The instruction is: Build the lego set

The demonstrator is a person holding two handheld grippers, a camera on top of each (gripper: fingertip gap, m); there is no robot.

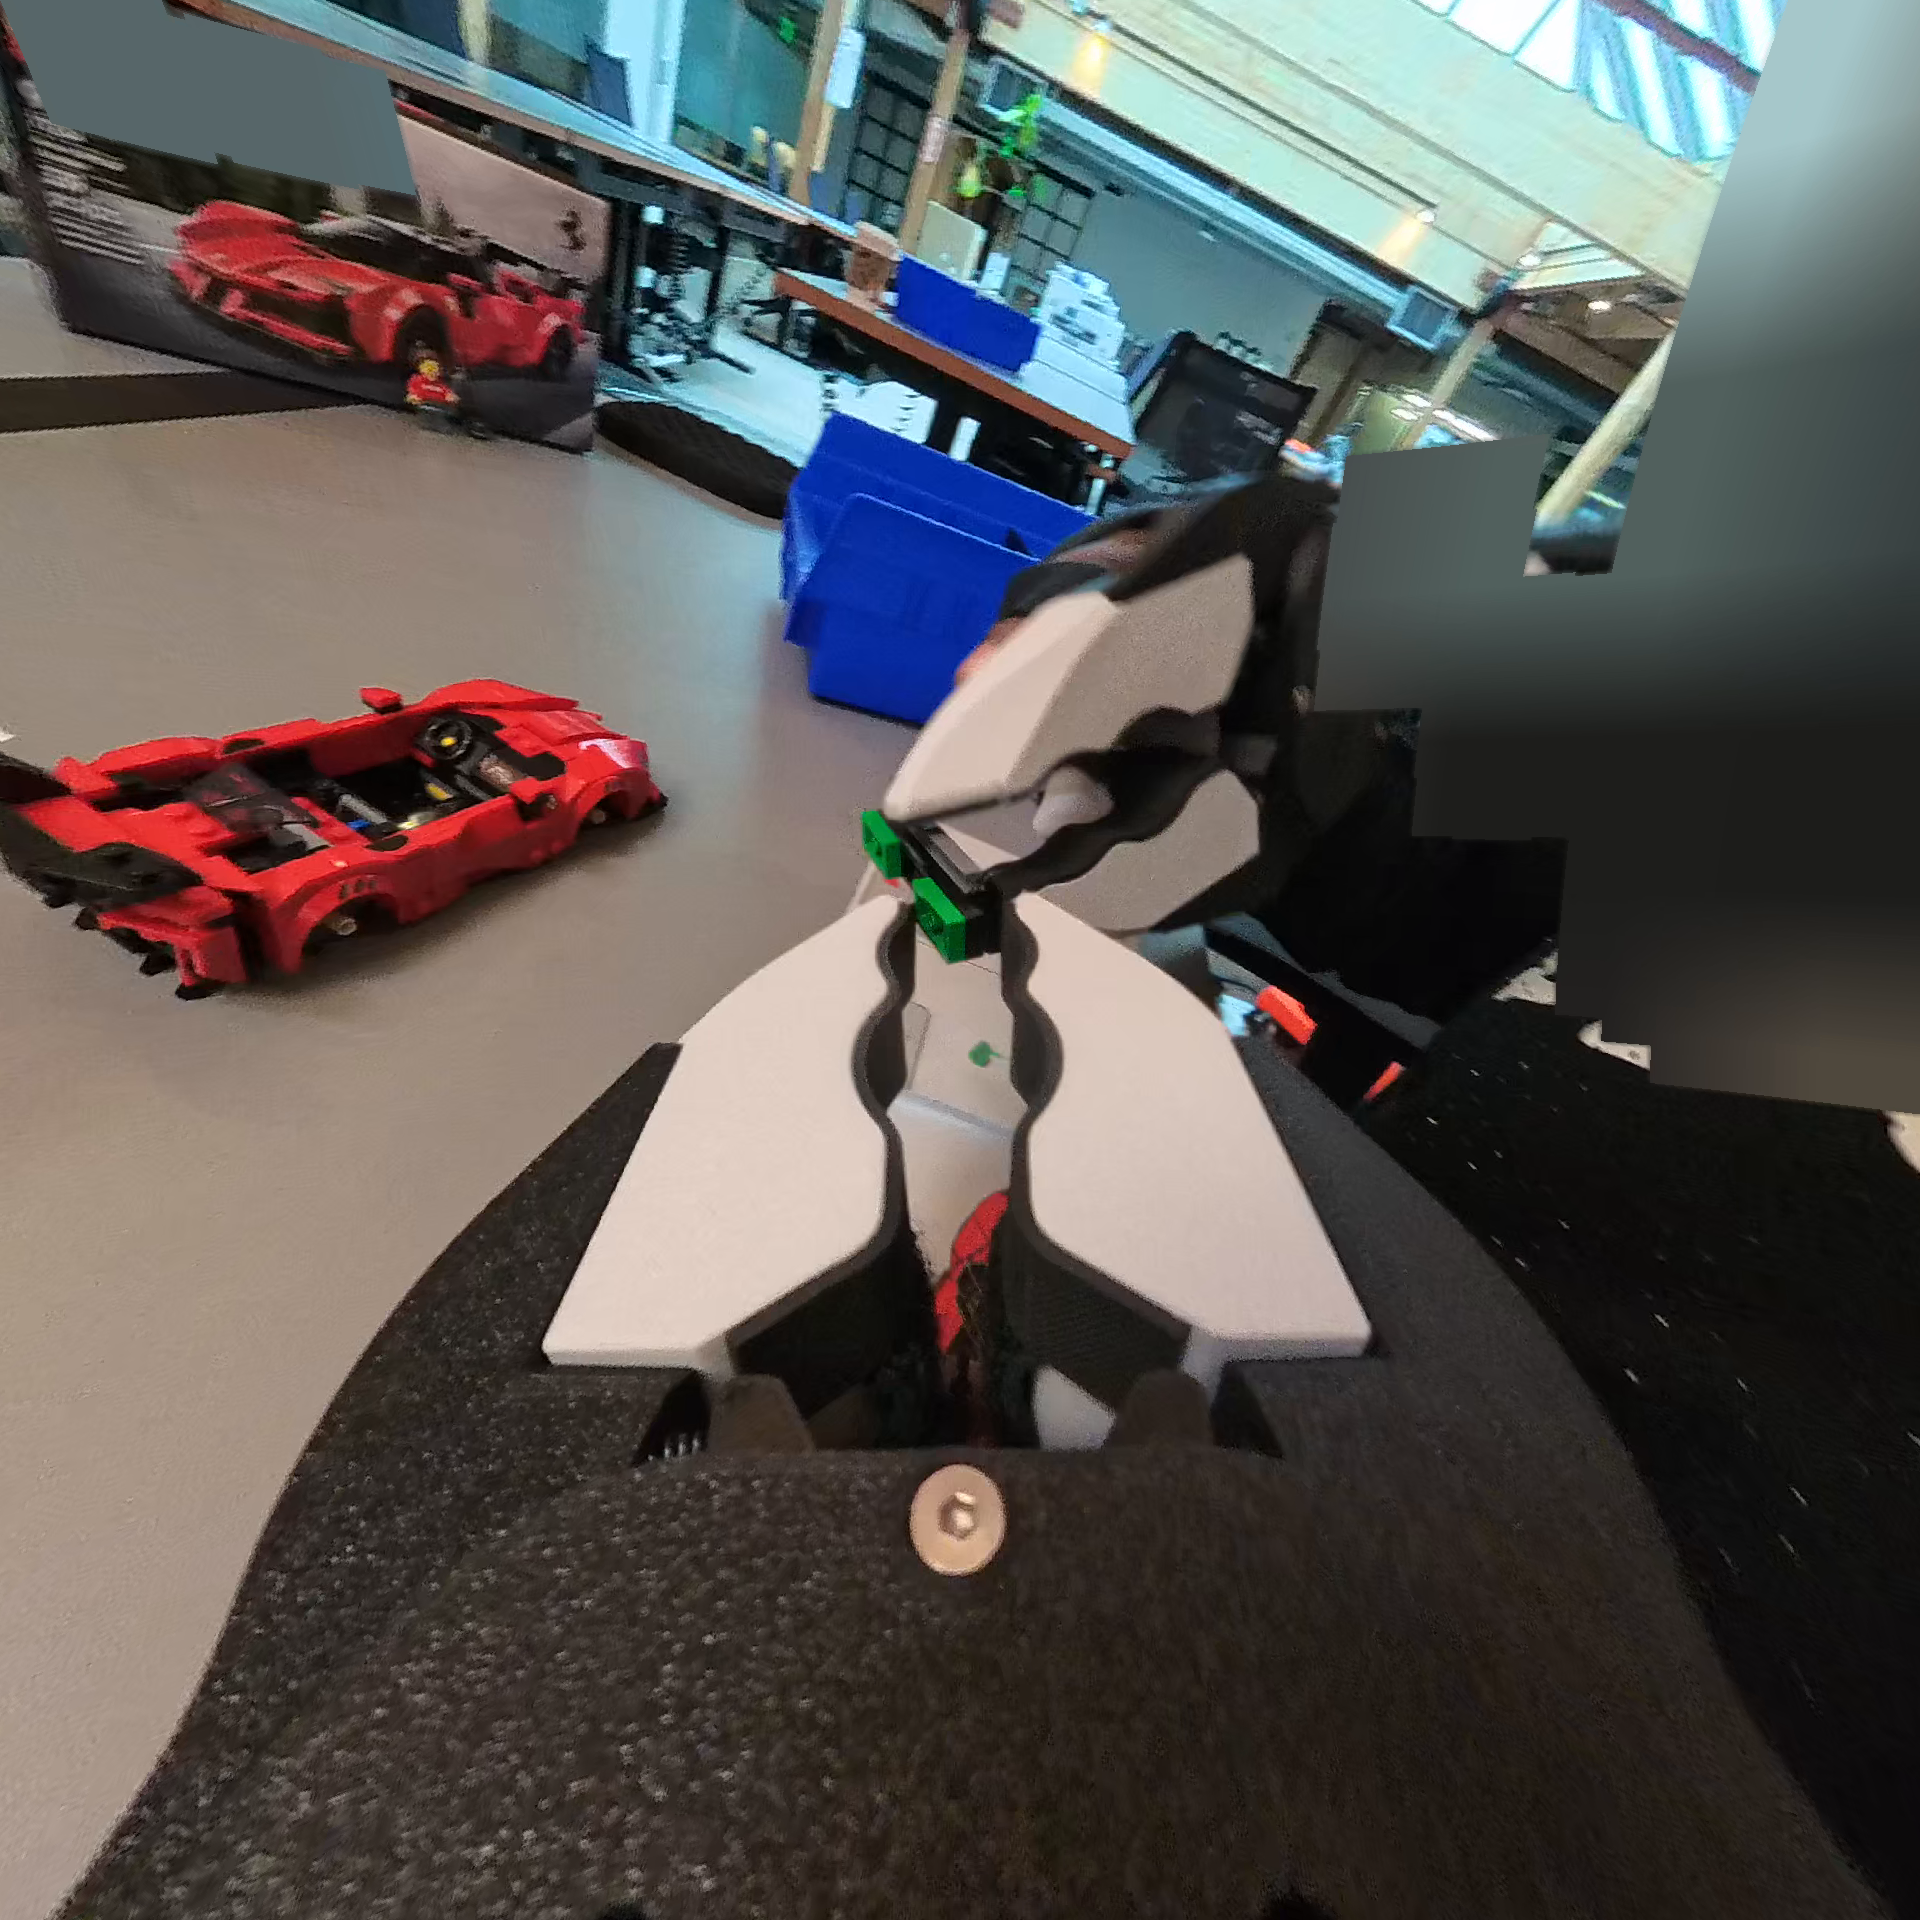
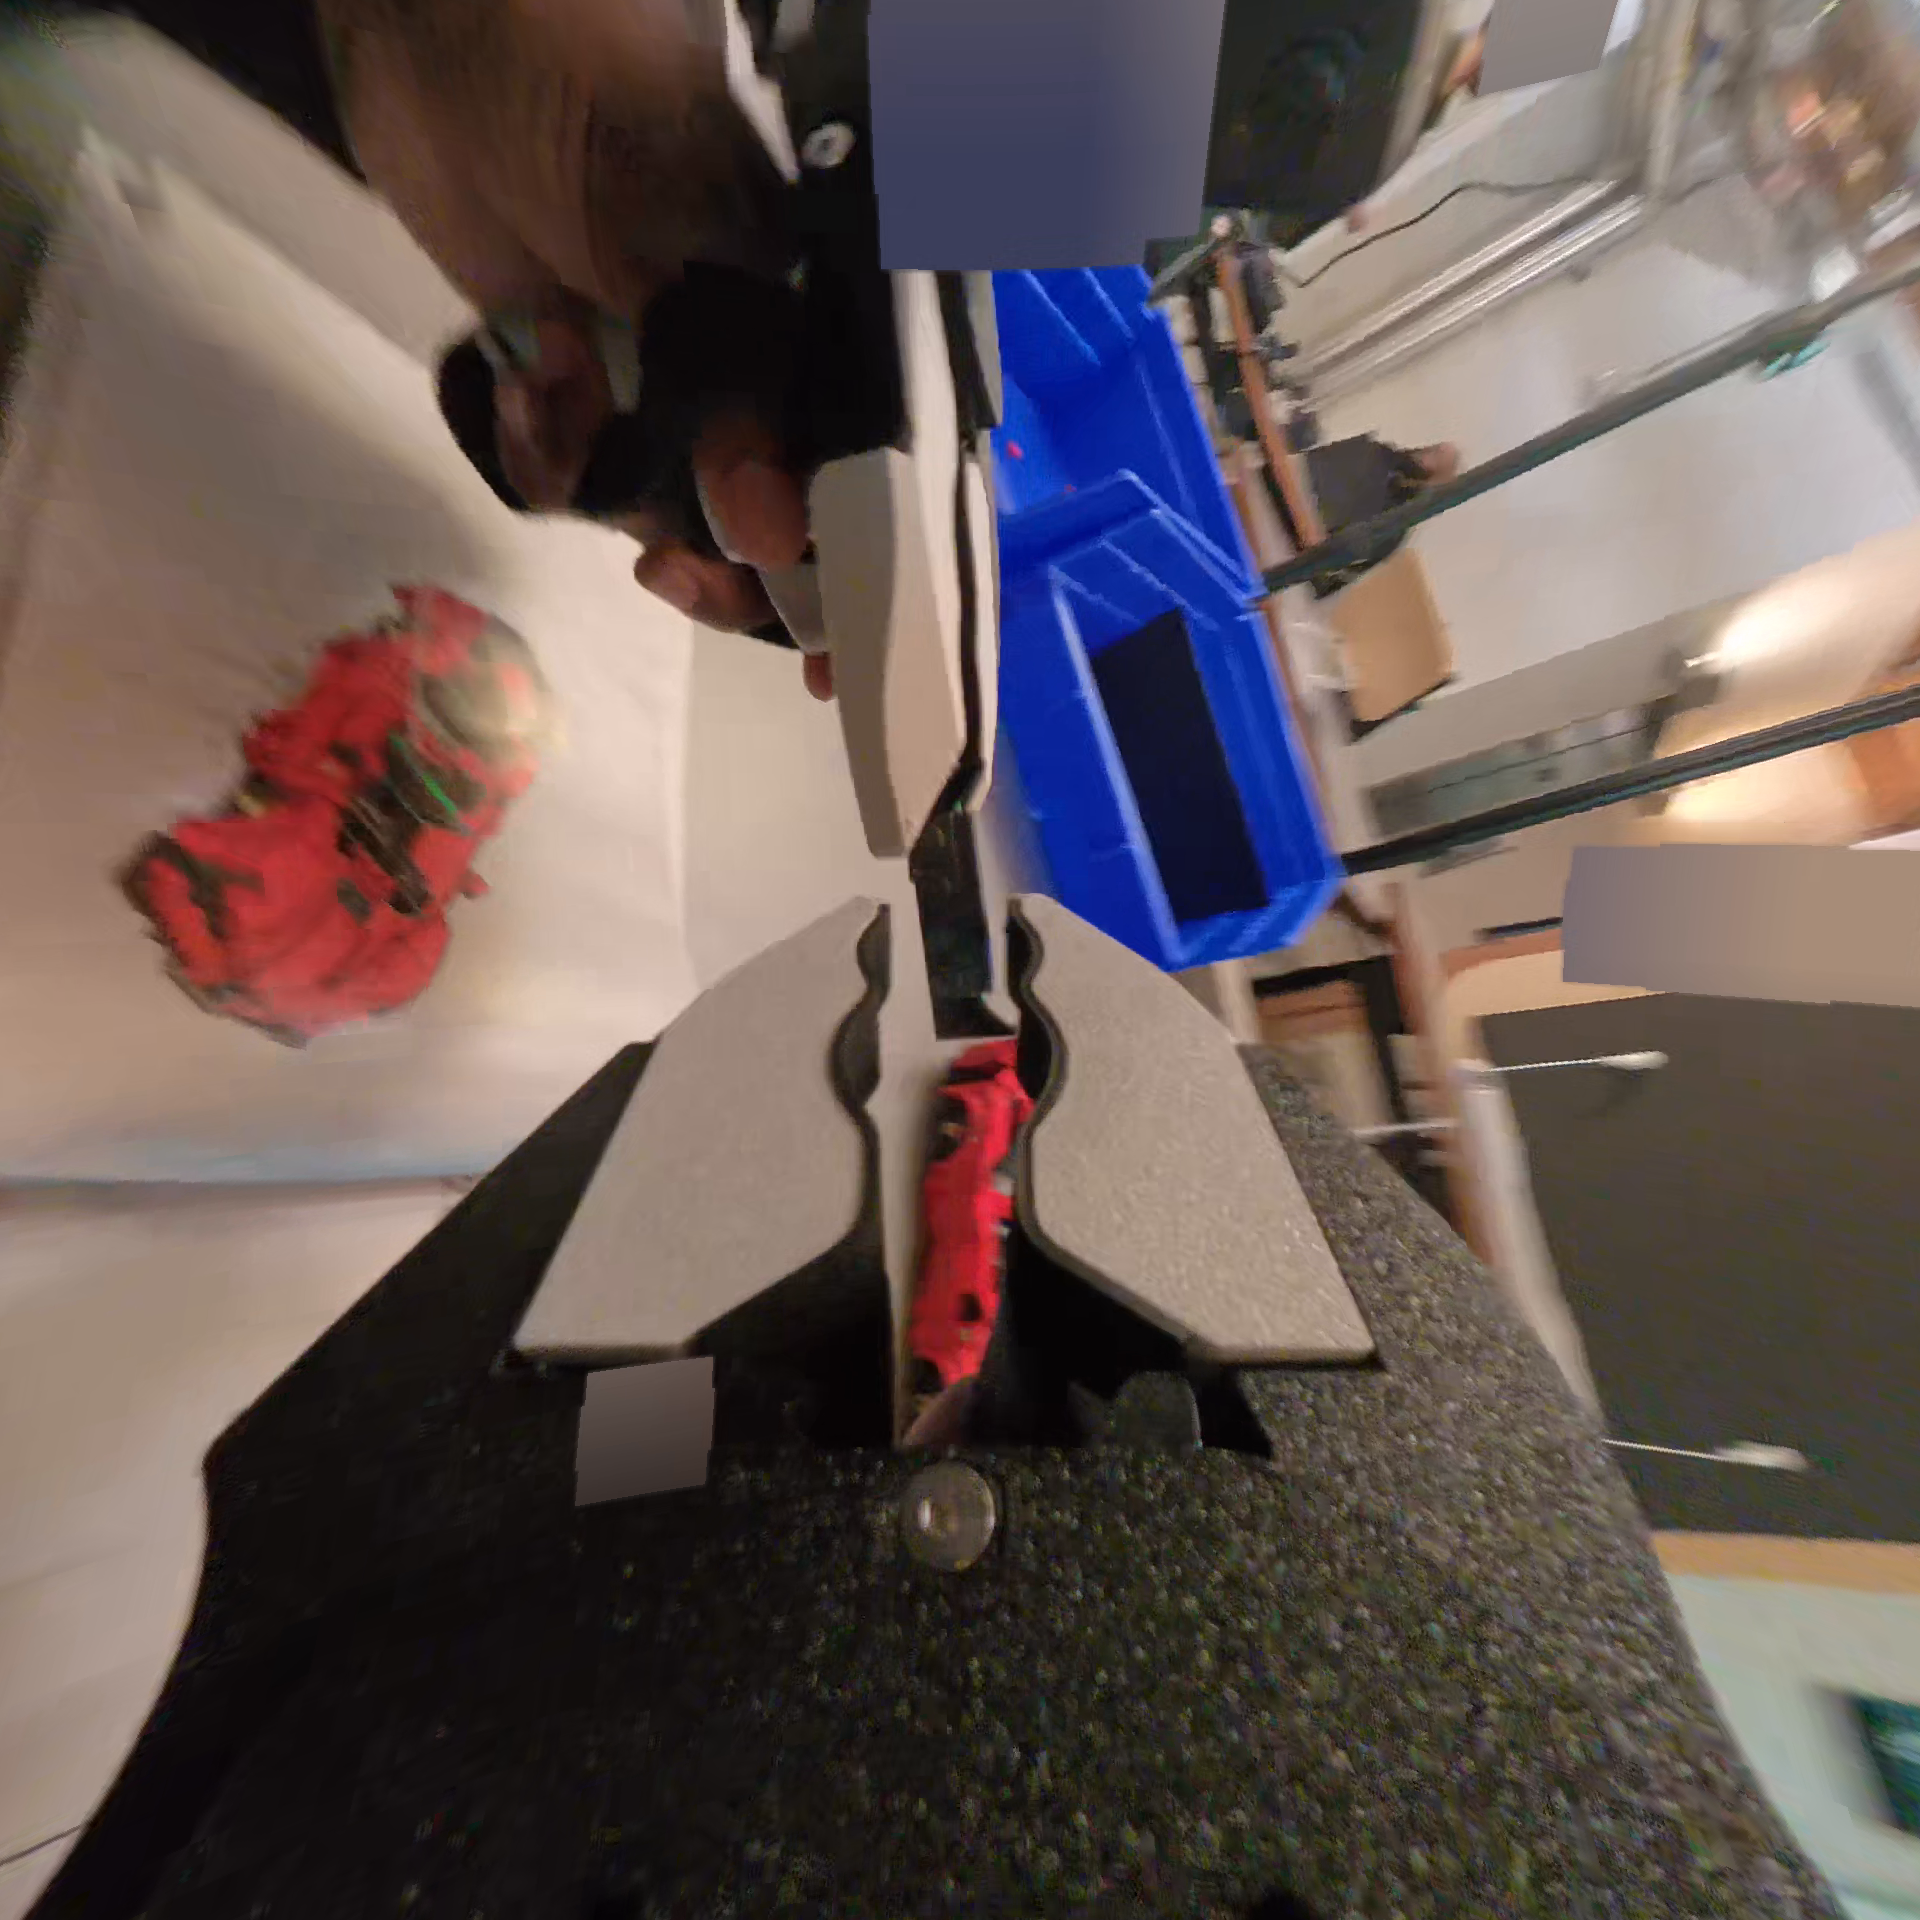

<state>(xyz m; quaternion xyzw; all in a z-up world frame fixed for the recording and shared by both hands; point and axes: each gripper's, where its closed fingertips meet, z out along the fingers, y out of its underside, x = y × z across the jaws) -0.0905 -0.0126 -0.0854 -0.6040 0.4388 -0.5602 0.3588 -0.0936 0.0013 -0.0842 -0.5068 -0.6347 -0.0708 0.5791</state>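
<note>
A small black and green Lego piece [image 1: 940, 899] is held in the air between both grippers. My left gripper [image 1: 951, 920] is shut on its lower end. My right gripper [image 1: 961, 847] comes in from the right and is clamped on its black upper part. In the right wrist view the black piece [image 2: 951, 935] sits between the tips of my right gripper [image 2: 948, 920], and the left gripper [image 2: 940, 821] reaches down onto it from above, held by a hand [image 2: 727, 540]. The partly built red Lego car [image 1: 312, 821] lies on the grey table to the left, and shows blurred in the right wrist view [image 2: 332, 821].
The Lego set box [image 1: 343, 281] stands at the table's far left with a minifigure [image 1: 431, 390] in front of it. A blue bin [image 1: 904, 582] stands just behind the grippers, also in the right wrist view [image 2: 1143, 644]. Black mat [image 1: 1662, 1247] covers the table at right.
</note>
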